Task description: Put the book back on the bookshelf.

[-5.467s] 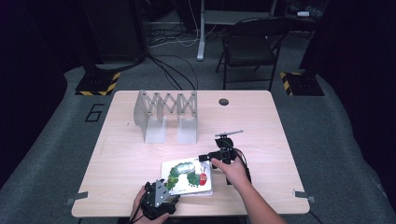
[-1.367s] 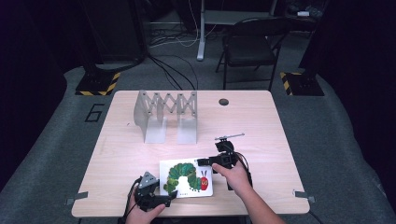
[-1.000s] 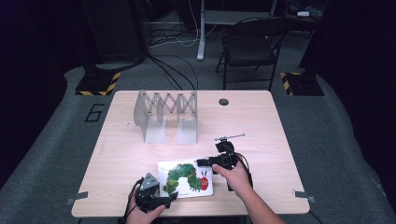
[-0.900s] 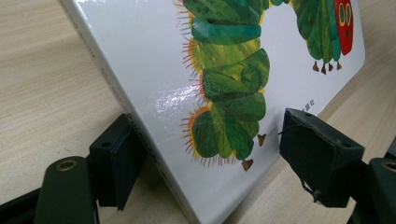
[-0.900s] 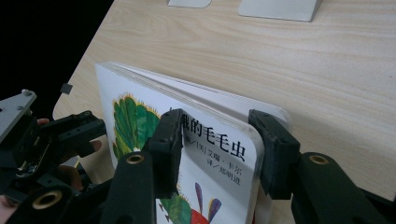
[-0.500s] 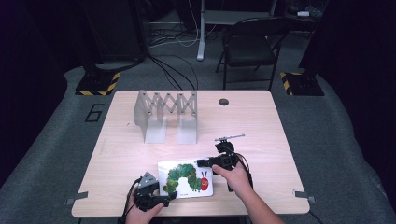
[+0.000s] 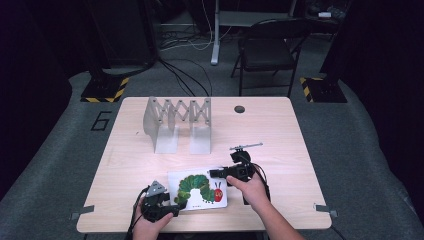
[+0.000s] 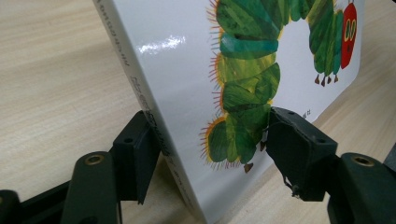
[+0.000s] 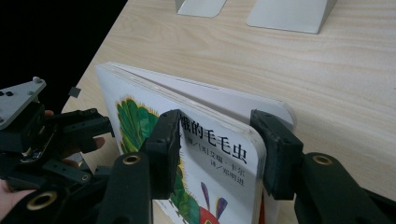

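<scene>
- Near the table's (image 7: 280, 130) front edge, between my two hands, the picture book (image 7: 197, 190) is tipped up off the wood, its caterpillar cover facing me.
- My right gripper (image 9: 217, 140) straddles the book's far right corner: one pad lies on the cover, the other sits behind the board pages, which fan slightly apart there. I read it as clamped on the book, and its jaws have just eased a little wider.
- My left gripper (image 8: 210, 149) is at the near left corner by the spine. Its jaws have just been closing with the book between them; the spine-side pad touches, the cover-side pad looks at the surface, so I cannot tell whether the grip is firm.
- I judge this the pick-up step, probably bound for the accordion bookend rack (image 7: 177, 122) on the far side.
- Next calls for a sure left grip, then lifting both hands together, keeping the pages from splaying.
- Chinese characters print the cover, "的毛毛虫" among them; the spine lettering is too blurred to read.
</scene>
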### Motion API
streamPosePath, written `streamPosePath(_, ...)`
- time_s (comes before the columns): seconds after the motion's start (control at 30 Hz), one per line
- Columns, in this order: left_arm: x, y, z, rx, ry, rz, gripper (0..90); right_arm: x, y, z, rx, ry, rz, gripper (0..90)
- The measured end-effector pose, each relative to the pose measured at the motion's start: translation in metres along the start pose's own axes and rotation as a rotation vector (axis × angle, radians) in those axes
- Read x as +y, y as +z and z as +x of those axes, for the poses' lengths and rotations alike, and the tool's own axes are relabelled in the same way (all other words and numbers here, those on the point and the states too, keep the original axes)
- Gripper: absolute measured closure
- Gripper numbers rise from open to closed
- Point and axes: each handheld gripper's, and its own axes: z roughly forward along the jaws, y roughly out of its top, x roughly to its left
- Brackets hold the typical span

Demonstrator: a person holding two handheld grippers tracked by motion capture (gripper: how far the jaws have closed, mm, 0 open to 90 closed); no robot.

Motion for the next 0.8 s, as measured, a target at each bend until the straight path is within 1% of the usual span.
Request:
streamPosePath(0.07, 0.001, -0.001, 0.001, 0.001, 0.003, 0.002, 38.2, 0.001, 0.000, 0.001, 0.001, -0.006, -0.006, 52.9)
streamPosePath(0.17, 0.007, -0.004, 0.003, 0.018, 0.012, -0.006, 39.9, 0.003, -0.003, 0.005, 0.001, -0.012, -0.019, 51.2)
streamPosePath(0.2, 0.008, -0.005, 0.003, 0.015, 0.015, -0.007, 40.2, 0.003, -0.003, 0.006, -0.001, -0.017, -0.022, 51.0)
streamPosePath(0.23, 0.009, -0.005, 0.003, 0.026, 0.003, -0.022, 40.5, 0.003, -0.003, 0.007, 0.001, -0.017, -0.026, 50.6)
streamPosePath(0.33, 0.012, -0.005, 0.003, 0.029, -0.001, -0.028, 40.7, 0.004, -0.003, 0.008, -0.001, -0.014, -0.030, 50.2)
streamPosePath(0.37, 0.014, -0.007, 0.005, 0.027, 0.010, -0.018, 40.7, 0.004, -0.003, 0.008, -0.002, -0.013, -0.033, 50.2)
streamPosePath(0.4, 0.014, -0.006, 0.004, 0.035, 0.000, -0.033, 40.8, 0.005, -0.004, 0.009, -0.005, -0.011, -0.037, 50.1)
streamPosePath(0.47, 0.017, -0.007, 0.005, 0.031, 0.008, -0.021, 40.9, 0.006, -0.004, 0.010, -0.008, -0.011, -0.047, 49.6)
streamPosePath(0.5, 0.020, -0.008, 0.006, 0.043, 0.021, -0.023, 41.3, 0.008, -0.005, 0.011, -0.009, -0.017, -0.052, 48.9)
streamPosePath(0.53, 0.020, -0.008, 0.006, 0.043, 0.021, -0.023, 41.3, 0.009, -0.005, 0.012, -0.006, -0.025, -0.055, 48.7)
streamPosePath(0.6, 0.021, -0.009, 0.008, 0.051, 0.028, -0.024, 41.7, 0.009, -0.006, 0.014, -0.005, -0.026, -0.056, 48.5)
streamPosePath(0.63, 0.022, -0.009, 0.009, 0.059, 0.035, -0.025, 42.0, 0.010, -0.006, 0.016, 0.001, -0.038, -0.062, 47.6)
streamPosePath(0.73, 0.022, -0.008, 0.010, 0.071, 0.043, -0.024, 42.8, 0.010, -0.005, 0.018, 0.005, -0.052, -0.061, 46.5)
streamPosePath(0.77, 0.020, -0.007, 0.010, 0.082, 0.042, -0.024, 43.5, 0.008, -0.004, 0.020, 0.006, -0.066, -0.057, 45.3)
streamPosePath(0.8, 0.019, -0.008, 0.012, 0.075, 0.052, -0.012, 44.0, 0.007, -0.004, 0.020, 0.006, -0.075, -0.055, 44.8)
